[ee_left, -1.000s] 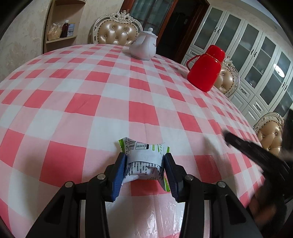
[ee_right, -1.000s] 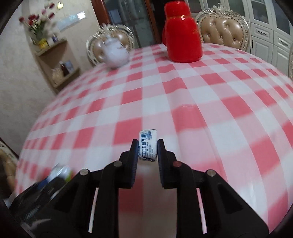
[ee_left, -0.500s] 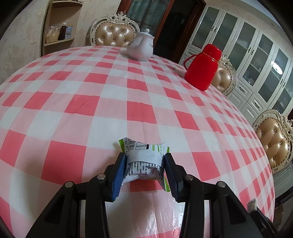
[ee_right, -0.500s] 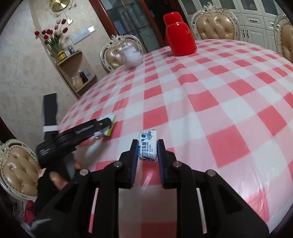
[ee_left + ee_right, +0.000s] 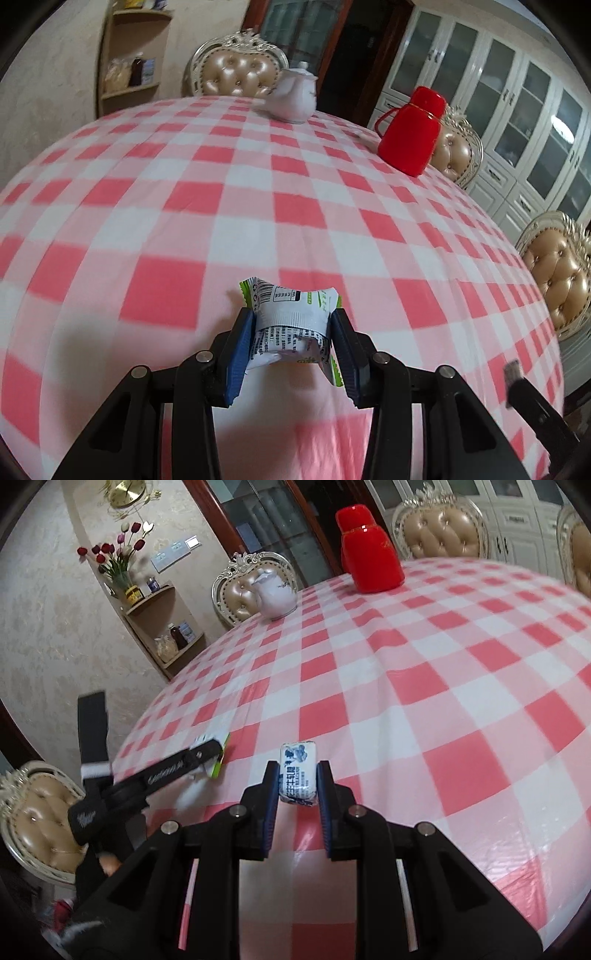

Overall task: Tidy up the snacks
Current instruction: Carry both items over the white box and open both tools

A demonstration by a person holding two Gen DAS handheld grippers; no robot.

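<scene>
My left gripper (image 5: pixel 291 325) is shut on a white snack packet with green edges (image 5: pixel 290 317), held a little above the checked tablecloth (image 5: pixel 221 206). In the right wrist view that same left gripper (image 5: pixel 212 753) shows at the left, with the green-edged packet (image 5: pixel 218 755) in its jaws. A small white candy with blue print (image 5: pixel 298 771) is pinched between the blue pads of my right gripper (image 5: pixel 298 775), near the table's front edge. A black part of the right tool (image 5: pixel 532 402) shows at the lower right of the left wrist view.
A red thermos jug (image 5: pixel 410 133) and a white teapot (image 5: pixel 293 98) stand at the table's far side. Padded chairs (image 5: pixel 557 273) ring the table. A corner shelf (image 5: pixel 166 627) with jars sits by the wall, white cabinets (image 5: pixel 517 110) behind.
The right gripper swung its view left and drew back toward the table's front edge with the candy. The left gripper drifted slightly with its packet. Both grips are unchanged.
</scene>
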